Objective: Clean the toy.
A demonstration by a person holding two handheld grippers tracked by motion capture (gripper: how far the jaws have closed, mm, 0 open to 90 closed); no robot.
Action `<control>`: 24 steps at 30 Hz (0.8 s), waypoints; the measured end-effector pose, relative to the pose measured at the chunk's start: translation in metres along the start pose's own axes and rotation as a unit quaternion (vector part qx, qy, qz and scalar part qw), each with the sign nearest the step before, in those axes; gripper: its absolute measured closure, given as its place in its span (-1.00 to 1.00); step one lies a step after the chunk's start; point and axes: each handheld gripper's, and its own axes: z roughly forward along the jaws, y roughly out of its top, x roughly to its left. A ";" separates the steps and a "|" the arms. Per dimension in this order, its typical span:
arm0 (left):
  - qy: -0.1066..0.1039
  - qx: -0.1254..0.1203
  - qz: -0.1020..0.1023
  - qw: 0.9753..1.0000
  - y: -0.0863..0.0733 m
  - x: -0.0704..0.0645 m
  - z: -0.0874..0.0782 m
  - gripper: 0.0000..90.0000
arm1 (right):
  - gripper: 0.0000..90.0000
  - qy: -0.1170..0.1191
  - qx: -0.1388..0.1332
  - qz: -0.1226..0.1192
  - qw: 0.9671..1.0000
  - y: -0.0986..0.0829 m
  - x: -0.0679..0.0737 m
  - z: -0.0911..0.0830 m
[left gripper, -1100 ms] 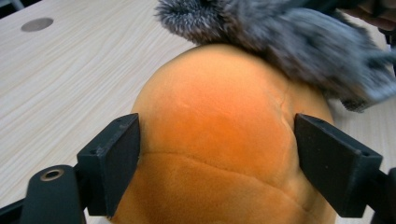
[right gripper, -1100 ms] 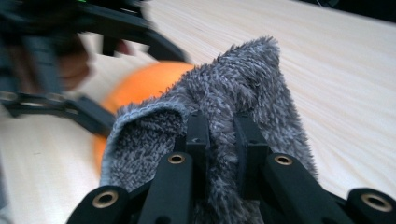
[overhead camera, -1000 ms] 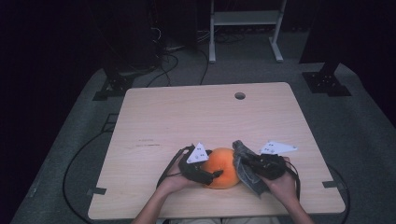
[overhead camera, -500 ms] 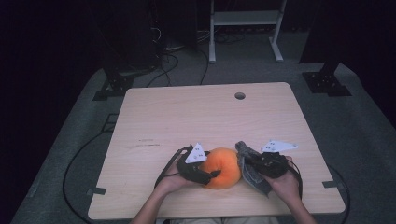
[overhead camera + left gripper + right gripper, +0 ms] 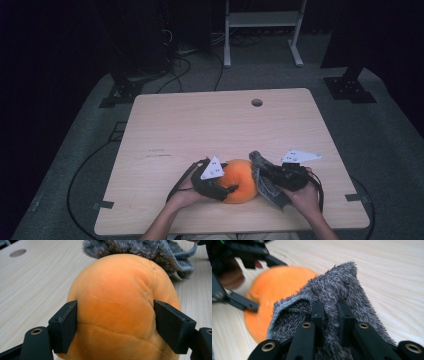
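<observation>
An orange plush ball (image 5: 239,180) rests on the wooden table (image 5: 210,125) near its front edge. My left gripper (image 5: 222,190) clamps it from the left; in the left gripper view its two jaws press into both sides of the plush ball (image 5: 117,310). My right gripper (image 5: 265,177) is shut on a grey fluffy cloth (image 5: 264,179), which hangs against the ball's right side. In the right gripper view the grey cloth (image 5: 332,300) is pinched between the jaws, with the orange ball (image 5: 274,290) and the left gripper (image 5: 249,255) behind it.
A round cable hole (image 5: 257,102) lies near the table's far edge. Tape marks (image 5: 102,205) sit at the front corners. Cables trail off the table's left side onto the grey floor, where stands and a white frame (image 5: 262,20) are placed.
The right gripper with the grey cloth has shifted slightly along the ball's right side. The left gripper and the ball have stayed in place.
</observation>
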 end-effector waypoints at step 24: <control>-0.012 0.018 -0.011 1.000 0.002 0.001 0.000 -0.64 | 0.73 -0.021 0.042 0.030 0.998 -0.008 -0.012 0.004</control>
